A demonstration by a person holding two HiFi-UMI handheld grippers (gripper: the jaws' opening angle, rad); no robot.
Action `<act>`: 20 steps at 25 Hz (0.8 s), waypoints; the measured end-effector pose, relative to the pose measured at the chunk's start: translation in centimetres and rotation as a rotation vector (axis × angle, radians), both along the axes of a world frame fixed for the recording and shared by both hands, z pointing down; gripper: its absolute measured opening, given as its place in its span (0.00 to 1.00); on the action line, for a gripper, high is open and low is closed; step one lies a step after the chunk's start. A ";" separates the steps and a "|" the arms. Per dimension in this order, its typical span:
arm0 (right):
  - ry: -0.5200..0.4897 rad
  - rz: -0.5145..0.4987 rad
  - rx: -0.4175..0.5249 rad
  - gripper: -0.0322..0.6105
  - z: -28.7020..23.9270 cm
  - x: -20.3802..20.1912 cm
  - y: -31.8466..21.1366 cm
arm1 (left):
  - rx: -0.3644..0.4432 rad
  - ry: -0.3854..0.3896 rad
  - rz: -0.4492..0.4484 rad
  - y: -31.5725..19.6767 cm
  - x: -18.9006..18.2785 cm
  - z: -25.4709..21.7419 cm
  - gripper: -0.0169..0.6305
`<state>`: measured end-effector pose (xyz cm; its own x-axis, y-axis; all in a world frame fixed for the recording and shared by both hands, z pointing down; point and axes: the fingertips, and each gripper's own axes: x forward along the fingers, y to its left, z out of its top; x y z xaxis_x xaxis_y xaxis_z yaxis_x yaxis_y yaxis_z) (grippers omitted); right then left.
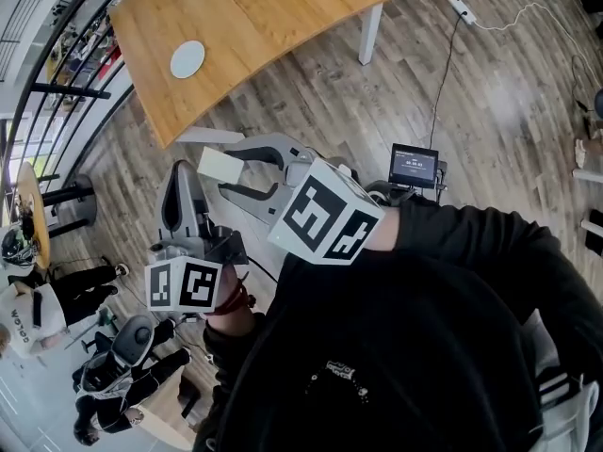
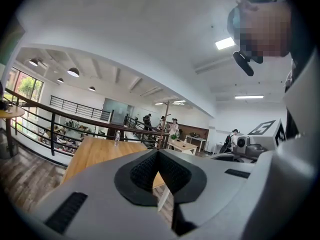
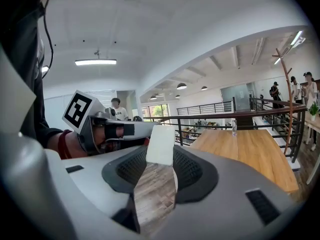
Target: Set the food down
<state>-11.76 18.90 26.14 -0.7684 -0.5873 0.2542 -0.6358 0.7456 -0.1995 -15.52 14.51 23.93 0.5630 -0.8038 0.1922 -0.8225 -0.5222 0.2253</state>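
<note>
My right gripper [image 1: 227, 169] is shut on a pale, flat, rectangular piece of food [image 1: 220, 165], carried over the wooden floor short of the table. In the right gripper view the food [image 3: 161, 144] stands upright between the pads of the right gripper [image 3: 161, 156]. My left gripper [image 1: 181, 172] is to the left of it, shut, with nothing in it. In its own view the left gripper [image 2: 158, 152] has its tips touching. A light wooden table [image 1: 254, 17] ahead carries a white plate [image 1: 187, 58].
A black railing [image 1: 66, 90] runs along the table's left side, with people on a lower level beyond it. A small screen on a stand [image 1: 414, 166] and a cable with a power strip [image 1: 460, 8] are on the floor to the right. A bottle [image 3: 233, 128] stands on the table's far end.
</note>
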 end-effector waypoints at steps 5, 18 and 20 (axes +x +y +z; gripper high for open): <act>0.024 -0.011 0.006 0.32 -0.1 -3.2 -0.9 | 0.001 0.022 -0.009 -0.9 -3.4 0.4 0.02; 0.070 -0.056 0.001 0.32 0.3 -7.1 -1.8 | -0.016 0.063 -0.065 -1.2 -8.6 1.4 0.02; 0.070 -0.063 -0.001 0.32 0.4 -7.2 -2.0 | -0.018 0.064 -0.071 -1.3 -8.8 1.5 0.02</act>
